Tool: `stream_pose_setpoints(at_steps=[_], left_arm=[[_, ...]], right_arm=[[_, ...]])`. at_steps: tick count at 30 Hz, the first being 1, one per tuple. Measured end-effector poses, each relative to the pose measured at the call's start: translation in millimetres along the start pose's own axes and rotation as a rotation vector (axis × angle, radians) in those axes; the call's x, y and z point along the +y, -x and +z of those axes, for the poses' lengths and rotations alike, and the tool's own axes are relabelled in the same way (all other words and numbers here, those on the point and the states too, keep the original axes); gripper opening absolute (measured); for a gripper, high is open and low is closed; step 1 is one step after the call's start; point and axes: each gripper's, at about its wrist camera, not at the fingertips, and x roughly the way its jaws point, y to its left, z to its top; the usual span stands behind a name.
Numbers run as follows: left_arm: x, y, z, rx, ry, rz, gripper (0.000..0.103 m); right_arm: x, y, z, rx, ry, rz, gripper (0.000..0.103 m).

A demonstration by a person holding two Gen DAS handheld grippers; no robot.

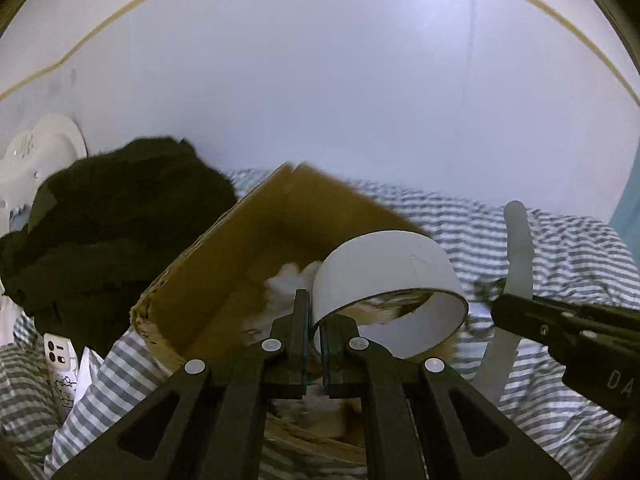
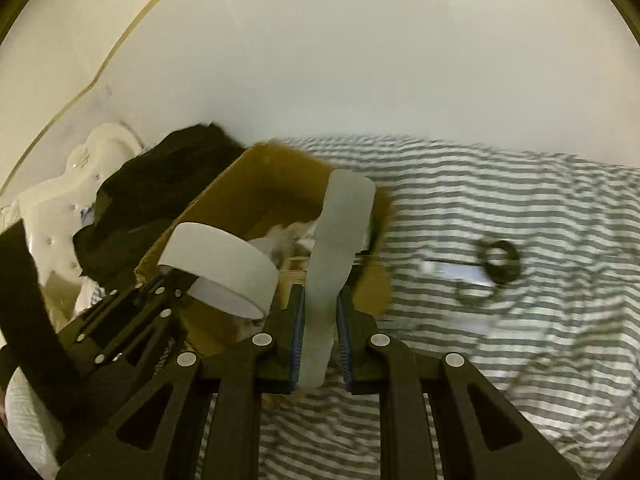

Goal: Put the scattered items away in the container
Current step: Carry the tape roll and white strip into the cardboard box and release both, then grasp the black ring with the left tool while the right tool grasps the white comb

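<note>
Both cams ride on the grippers, looking forward and down along the fingers – fisheye, close range. Left wrist view faces the cardboard box (image 1: 256, 256) head-on, striped bedding (image 1: 560, 248) to its right, white wall behind. Right wrist view sits further right – box (image 2: 256, 196) upper left, bedding (image 2: 500, 184) fills the right. Shared: box, bedding, wall, dark clothing pile (image 1: 120, 224) (image 2: 168, 184), each other's gripper.
</note>
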Motion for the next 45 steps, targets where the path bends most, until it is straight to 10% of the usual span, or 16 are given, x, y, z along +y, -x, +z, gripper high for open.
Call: stream_pose_setpoints(at_steps=[9, 18, 34, 45], left_arm=[[7, -38, -17, -0.025, -0.063, 0.053, 0.008], [-13, -29, -24, -0.050, -0.147, 0.054, 0.070], [-83, 32, -50, 0.018, -0.141, -0.103, 0.071], [-179, -24, -72, 0.144, -0.141, -0.188, 0.071]], right_arm=[[23, -77, 7, 0.072, 0.054, -0.007, 0.022], [16, -63, 18, -0.003, 0.049, -0.033, 0.041], [-75, 24, -23, -0.030, -0.023, -0.205, 0.041], [-208, 9, -67, 0.022, -0.149, -0.364, 0.041]])
